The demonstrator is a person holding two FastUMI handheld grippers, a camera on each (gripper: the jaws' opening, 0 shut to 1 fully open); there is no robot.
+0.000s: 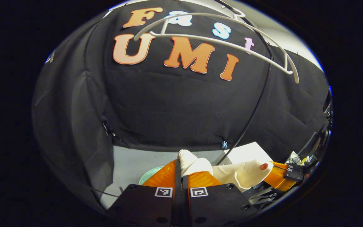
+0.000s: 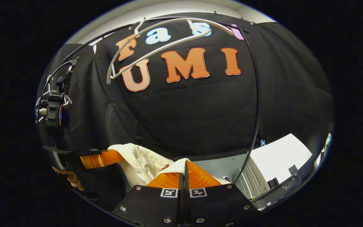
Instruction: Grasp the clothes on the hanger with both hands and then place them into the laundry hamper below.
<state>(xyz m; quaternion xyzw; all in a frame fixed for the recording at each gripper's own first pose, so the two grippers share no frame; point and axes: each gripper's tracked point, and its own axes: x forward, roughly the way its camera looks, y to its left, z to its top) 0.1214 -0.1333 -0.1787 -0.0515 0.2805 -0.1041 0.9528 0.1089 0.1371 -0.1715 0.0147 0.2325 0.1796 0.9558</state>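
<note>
The cream garment [image 1: 244, 173] is pinched between the closed fingers of the left gripper [image 1: 181, 164] and the right gripper [image 2: 186, 165]. The bare white hanger [image 1: 219, 41] is seen far above. A green hamper [image 1: 150, 176] is glimpsed below left.

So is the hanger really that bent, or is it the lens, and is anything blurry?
Lens, likely: the white hanger bows across the top in the left gripper view and again in the right gripper view; both stay sharp, with the cream garment evenly lit.

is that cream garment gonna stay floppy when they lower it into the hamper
Probably floppy: the cream garment sags in folds between the two hand-held grippers. It looks light, since thin pinches at its edges carry it. It may slip, as the left hand-held gripper holds only a small bunch.
</note>
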